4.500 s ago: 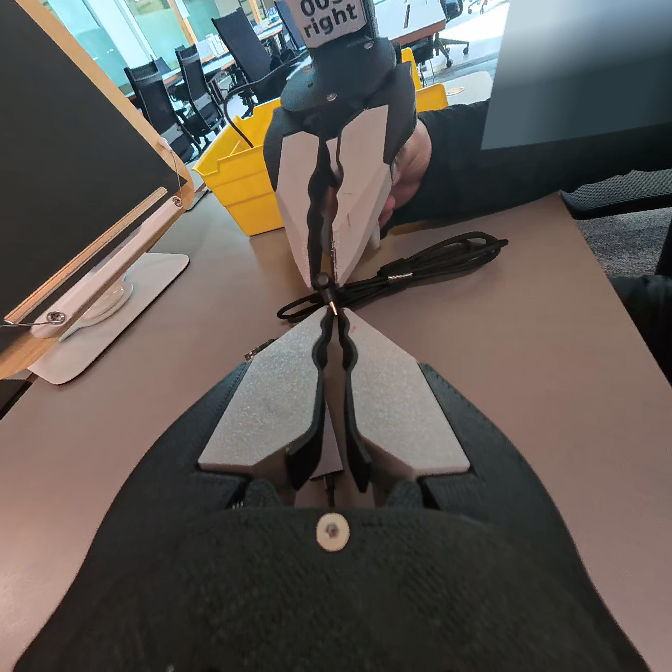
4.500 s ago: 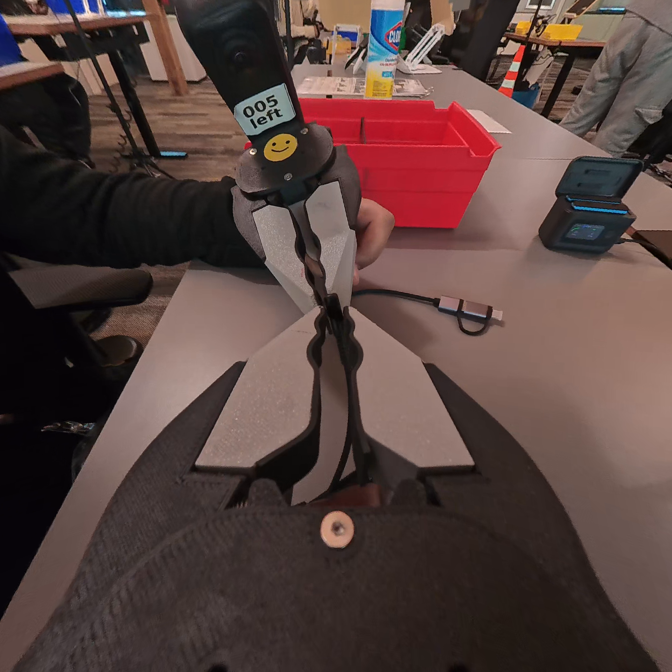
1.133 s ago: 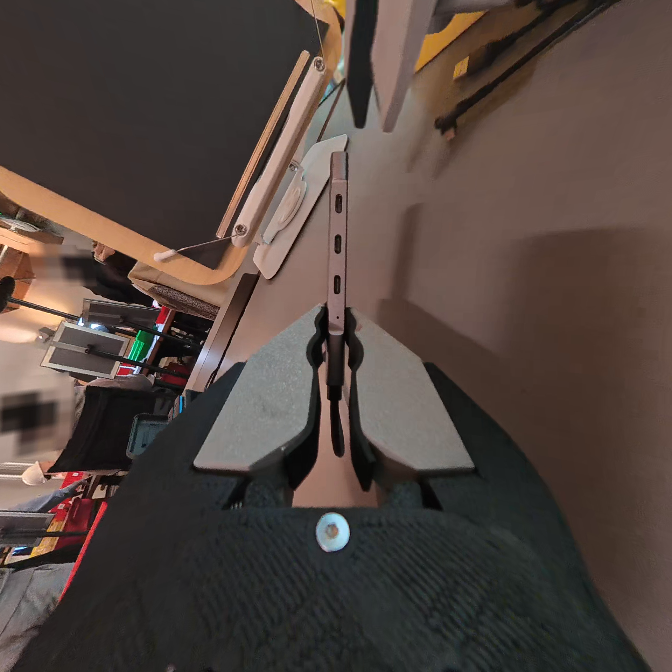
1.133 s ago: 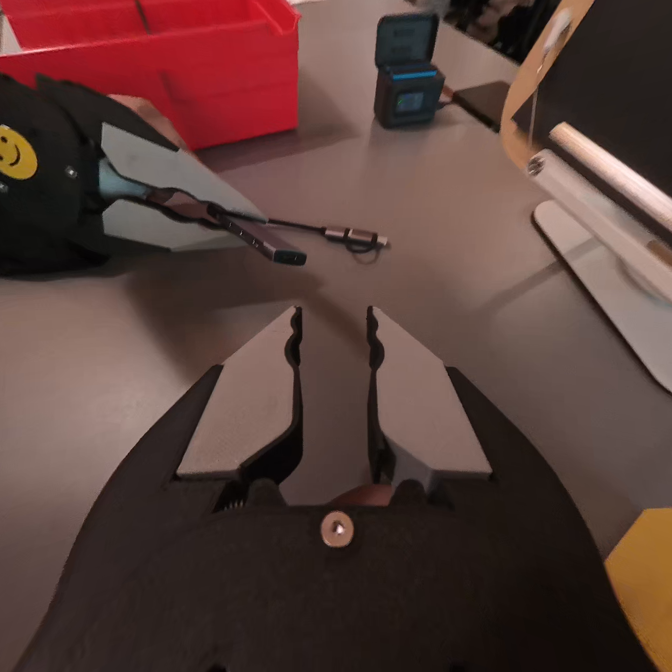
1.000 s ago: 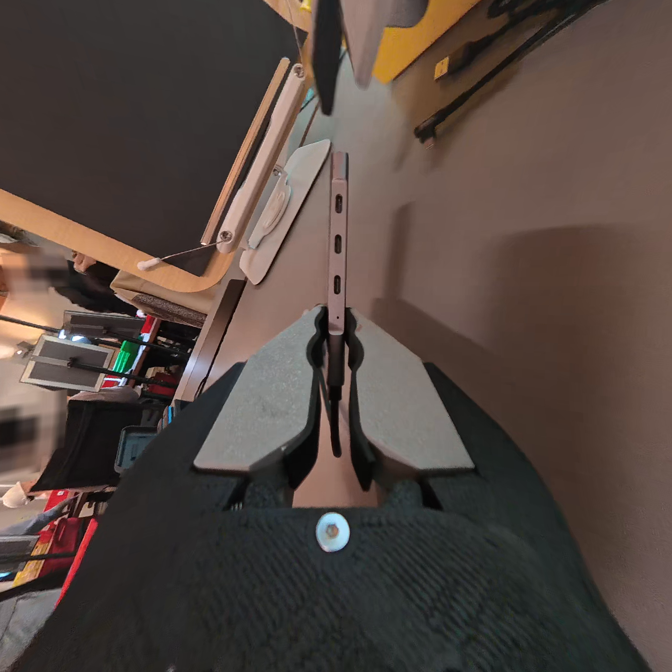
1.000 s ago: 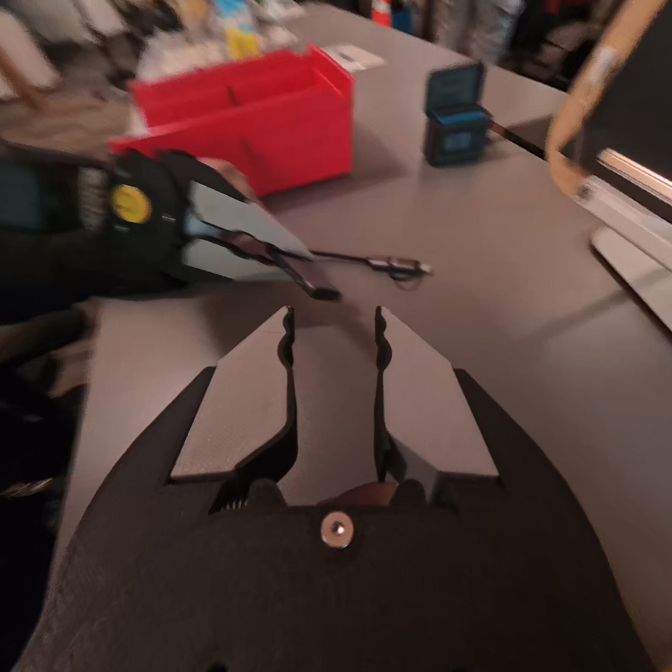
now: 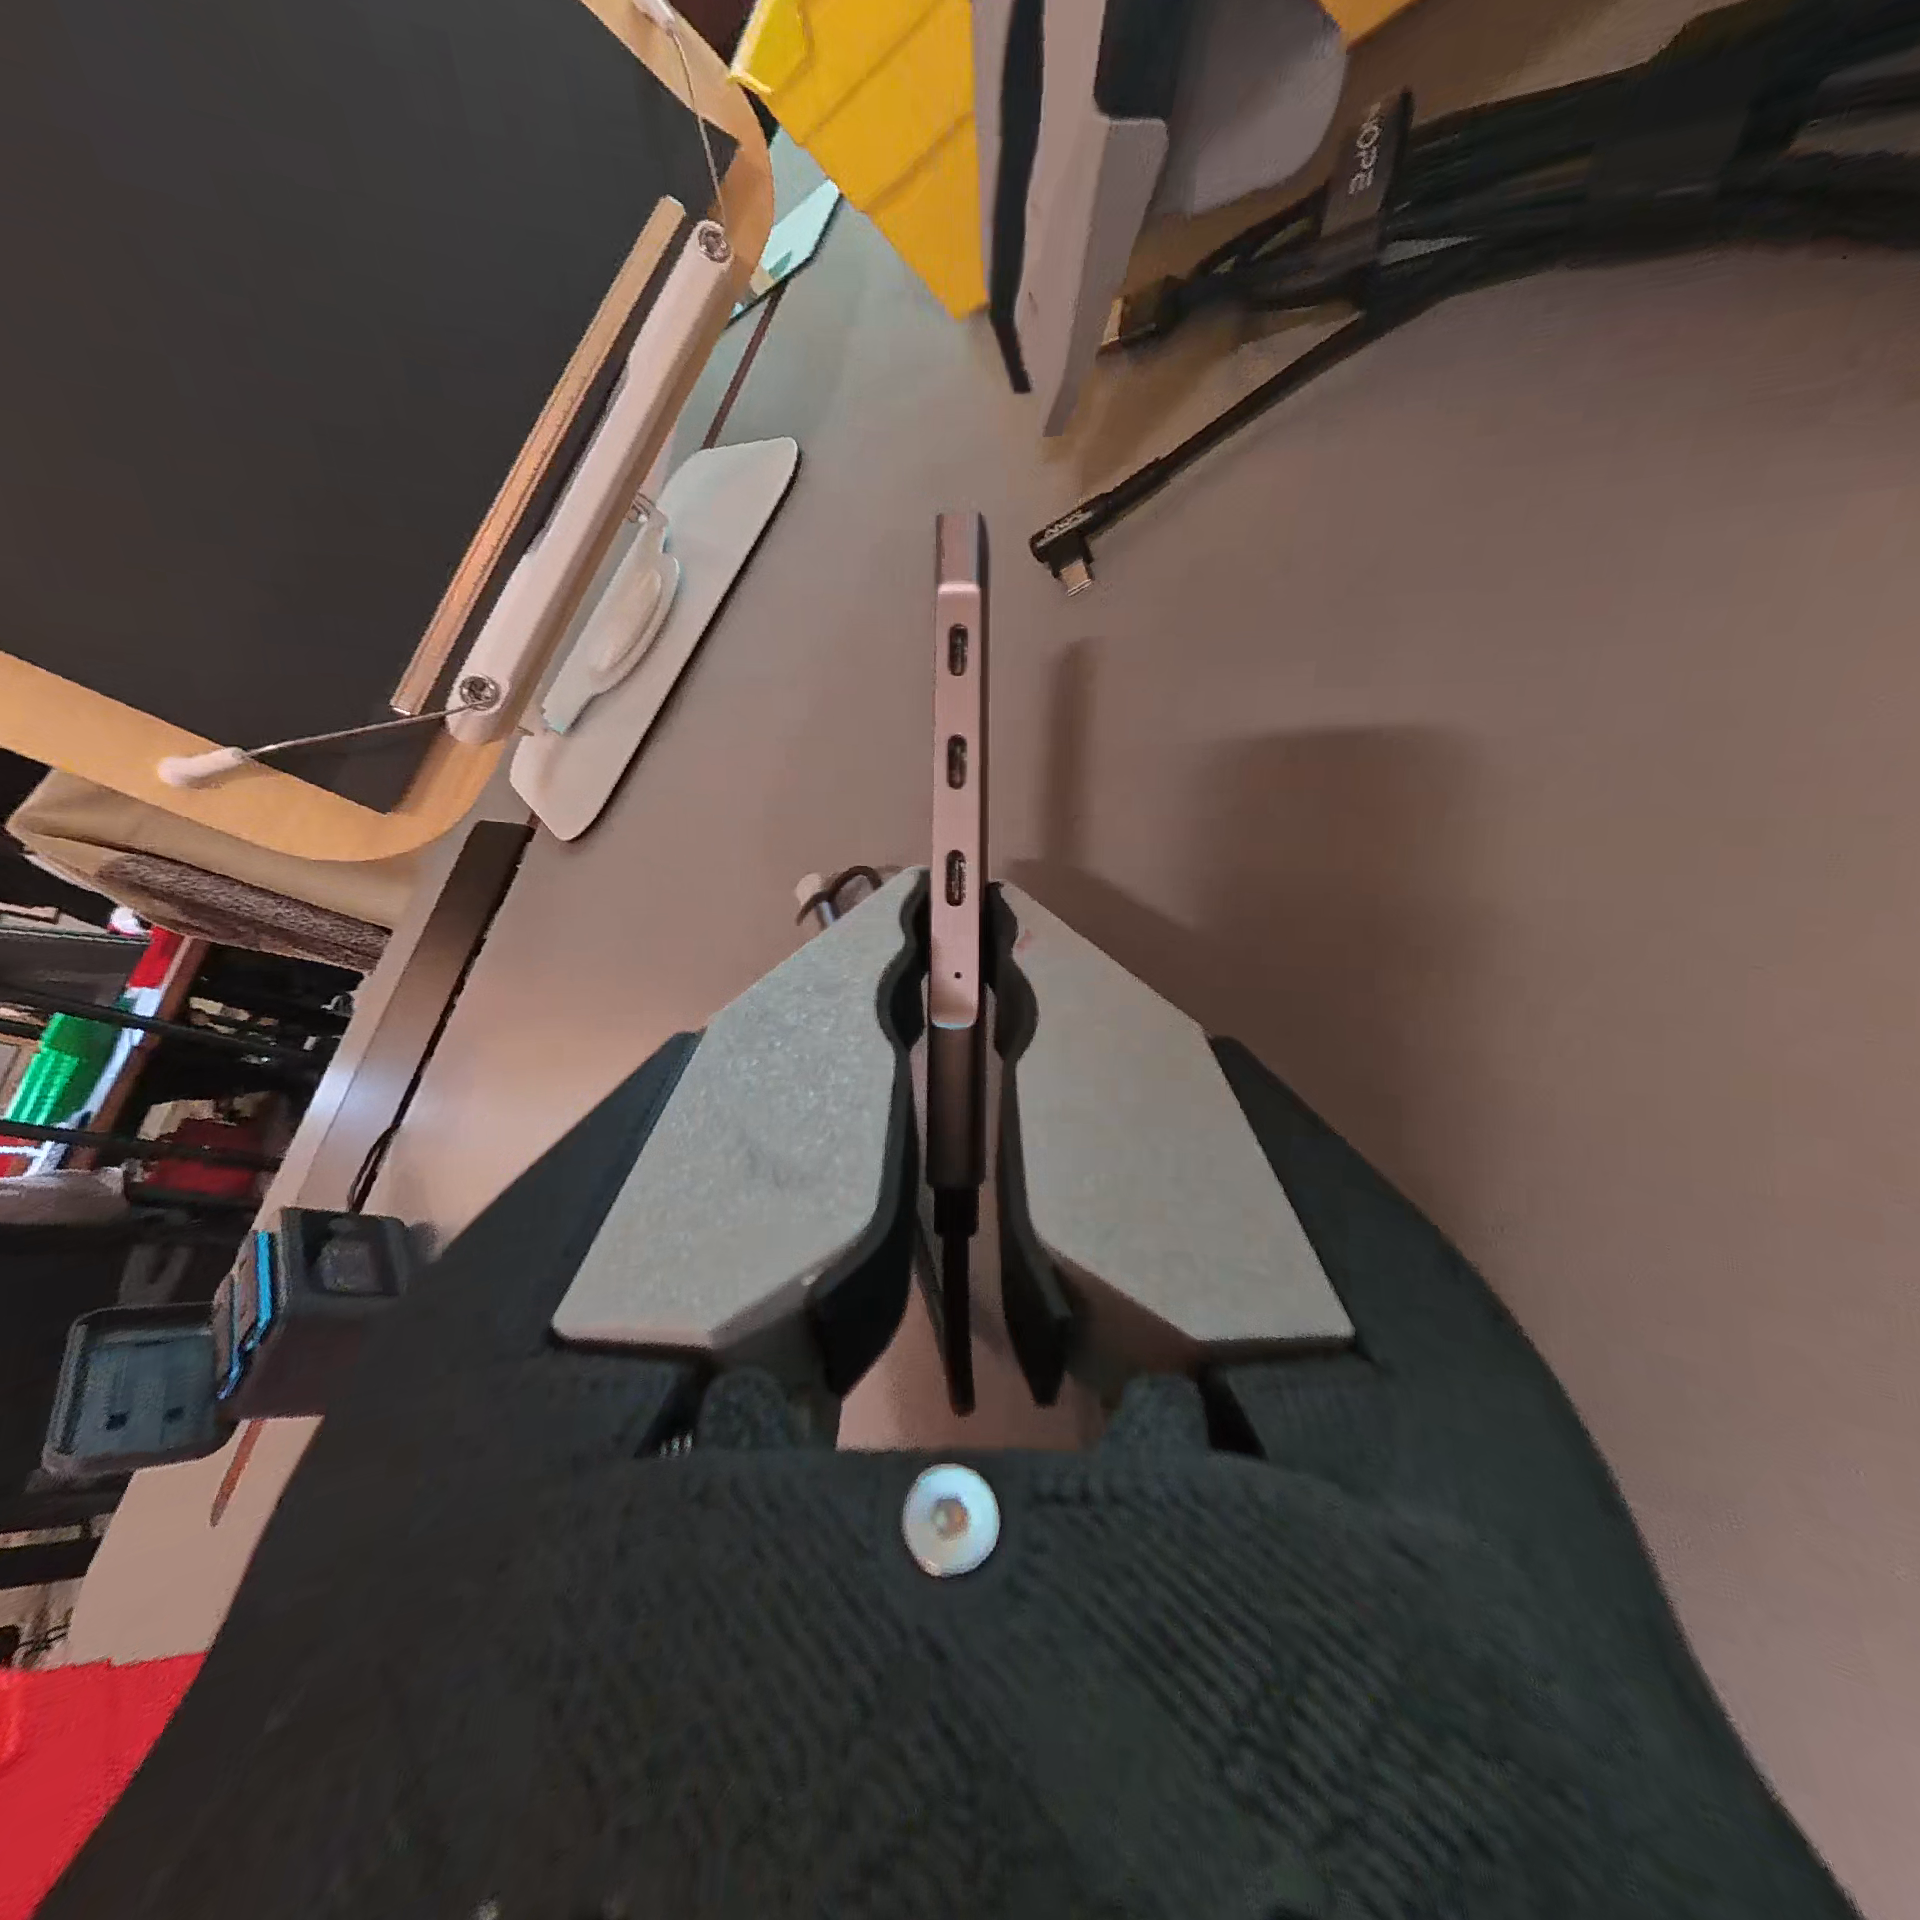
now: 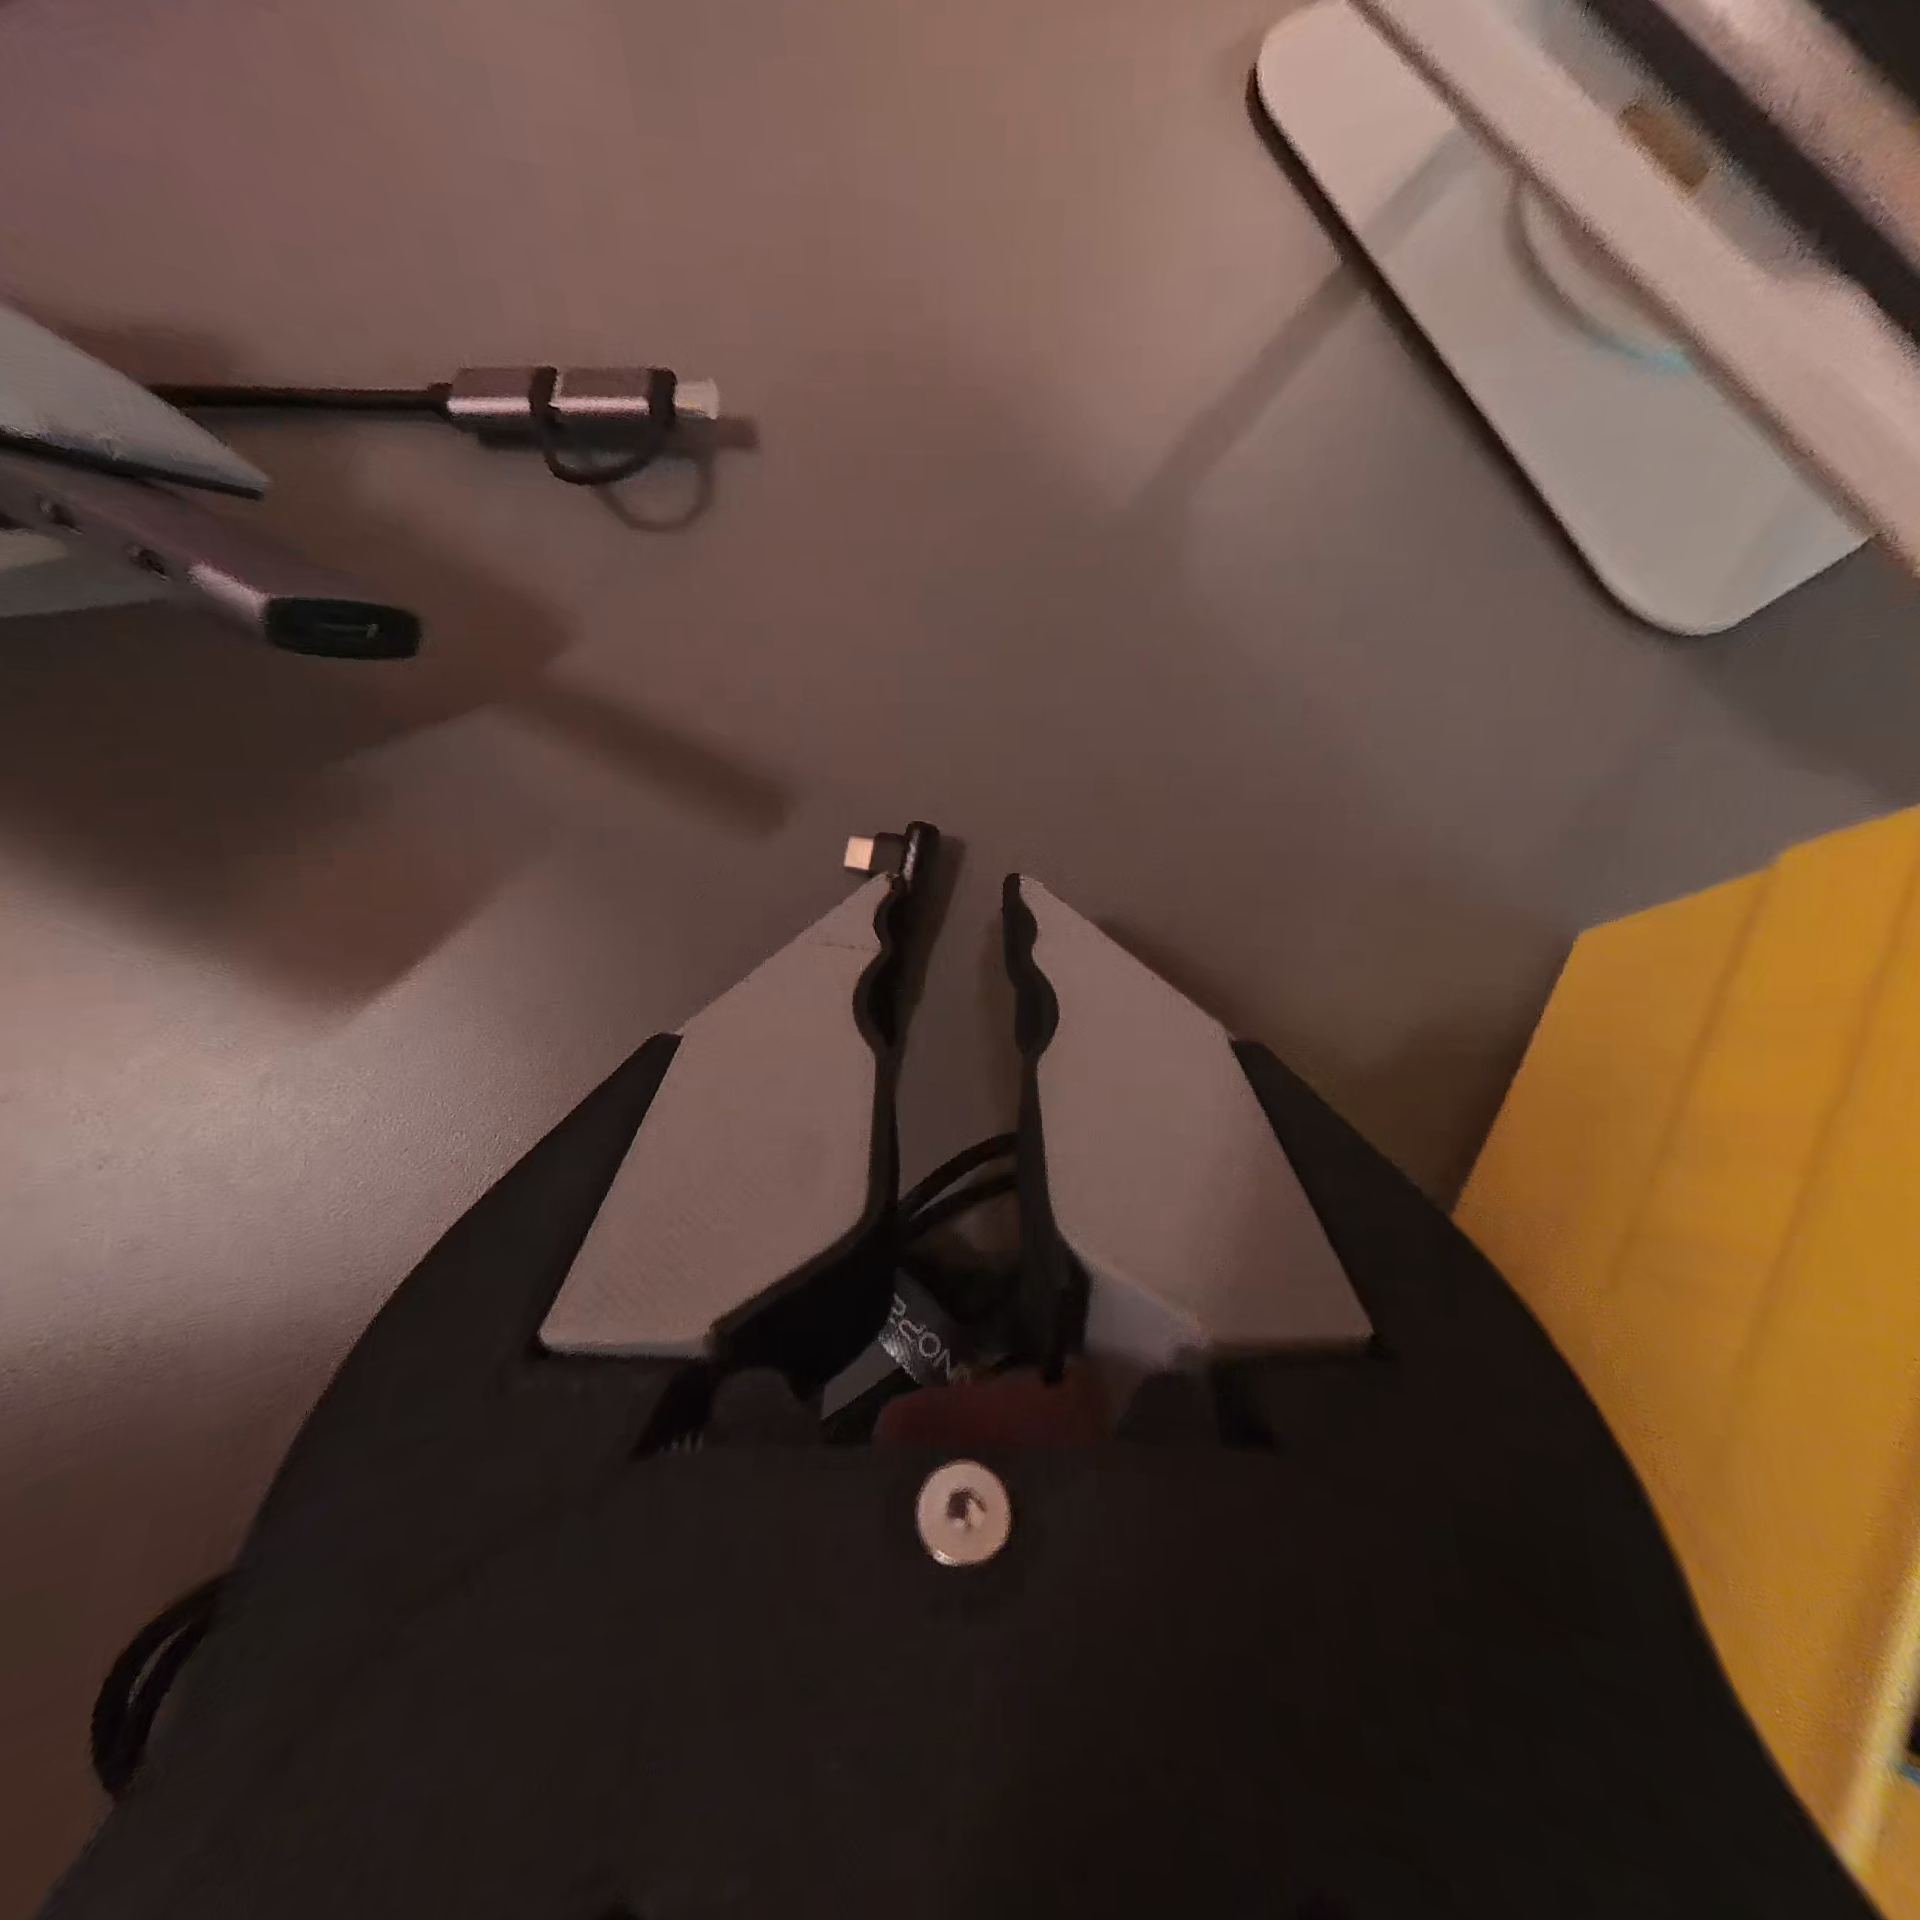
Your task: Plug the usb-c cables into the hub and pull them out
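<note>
Since a second ago, the right hand-held gripper (image 8: 945, 883) has been brought down from above the bench (image 8: 1039, 364) to the cable bundle, and its jaws have been narrowed but left apart. An angled black plug (image 8: 909, 857) with a bare metal tip is seen lying on the bench just at the tip of the right hand-held gripper's left finger; whether it is touched cannot be told. Black cable loops (image 8: 956, 1195) are seen between the fingers nearer the camera.

The left hand-held gripper (image 7: 958, 914) is kept clamped on the near end of the slim grey hub (image 7: 961, 727), which is held on edge above the bench with three small ports facing the camera. In the right wrist view the hub (image 8: 270, 603) is seen at the far left, well apart from the plug. The hub's own lead ends in a grey double connector (image 8: 582, 400), which lies on the bench beyond it.

In the left wrist view the same black plug (image 7: 1070, 545) is seen just right of the hub's far end, below the right hand-held gripper (image 7: 1049, 260). A yellow bin (image 8: 1714, 1247) stands at the right, a white stand base (image 8: 1558, 395) at the far right.
</note>
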